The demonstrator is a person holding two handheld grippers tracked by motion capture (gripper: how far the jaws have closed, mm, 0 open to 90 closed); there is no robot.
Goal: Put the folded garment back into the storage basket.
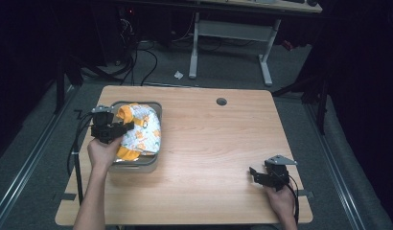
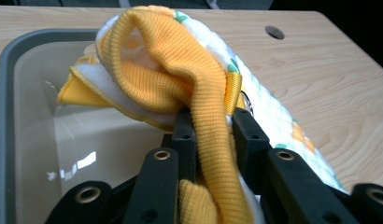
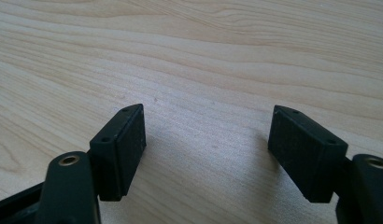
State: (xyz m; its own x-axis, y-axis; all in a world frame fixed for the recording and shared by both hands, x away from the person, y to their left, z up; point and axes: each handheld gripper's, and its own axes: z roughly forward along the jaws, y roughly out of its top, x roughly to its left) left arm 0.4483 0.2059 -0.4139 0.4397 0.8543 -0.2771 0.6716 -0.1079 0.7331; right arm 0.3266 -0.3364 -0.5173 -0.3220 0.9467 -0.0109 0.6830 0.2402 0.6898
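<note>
Here my left gripper is clamped on the yellow ribbed band of a bundled cloth, white with orange print, which lies in and over the grey bin and spills across the bin's right rim. My left hand sits at the bin's near left corner. My right gripper rests on the wooden table well apart from the bin, jaws spread wide with bare wood between them.

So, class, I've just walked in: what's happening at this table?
A person holds a gripper in each hand. The left gripper is shut on the yellow ribbed edge of a patterned cloth, which lies bunched in and over a grey bin. The right gripper is open and holds nothing, low over the bare wooden table.
</note>
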